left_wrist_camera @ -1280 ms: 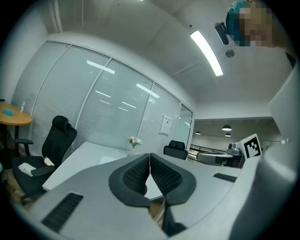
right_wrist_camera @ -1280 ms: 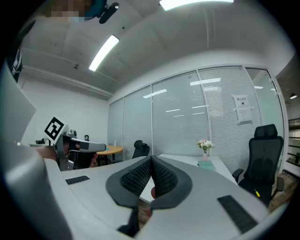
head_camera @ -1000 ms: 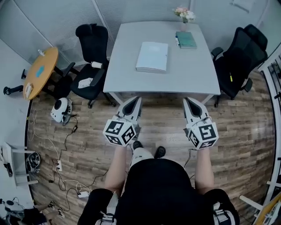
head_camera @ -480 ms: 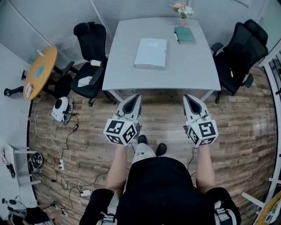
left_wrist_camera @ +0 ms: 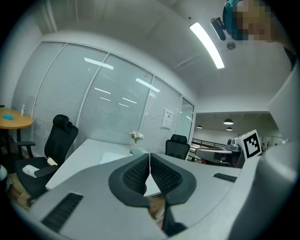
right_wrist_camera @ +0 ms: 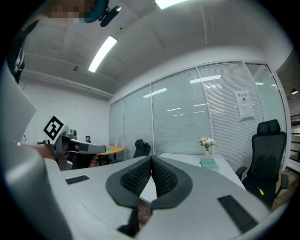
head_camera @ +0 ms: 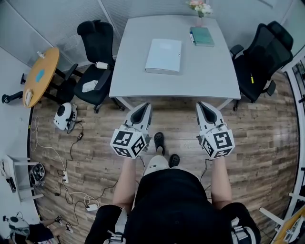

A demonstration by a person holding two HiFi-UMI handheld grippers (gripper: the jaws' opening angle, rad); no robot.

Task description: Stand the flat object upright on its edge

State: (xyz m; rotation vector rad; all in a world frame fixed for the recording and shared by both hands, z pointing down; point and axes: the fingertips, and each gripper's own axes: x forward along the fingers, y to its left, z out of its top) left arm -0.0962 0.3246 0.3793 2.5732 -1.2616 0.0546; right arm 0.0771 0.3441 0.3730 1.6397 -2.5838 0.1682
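Note:
A flat white binder [head_camera: 163,55] lies on the grey table [head_camera: 143,81], slightly left of its middle. Both grippers hang over the wood floor, short of the table's near edge and pointing toward it. My left gripper [head_camera: 143,109] is shut with nothing between its pads. My right gripper [head_camera: 204,107] is likewise shut and empty. In the left gripper view the shut jaws [left_wrist_camera: 149,157] point at the table, where the binder [left_wrist_camera: 114,157] shows as a pale patch. In the right gripper view the shut jaws [right_wrist_camera: 151,160] cover most of the table [right_wrist_camera: 187,158].
A green book [head_camera: 202,36] and a vase of flowers [head_camera: 198,7] stand at the table's far right. Black office chairs flank it on the left [head_camera: 95,47] and right [head_camera: 267,52]. A round wooden table [head_camera: 40,76], a white device [head_camera: 64,116] and cables [head_camera: 71,162] occupy the left floor.
One of the person's feet has stepped forward toward the table. Both grippers stay shut and have shifted only slightly in the head view.

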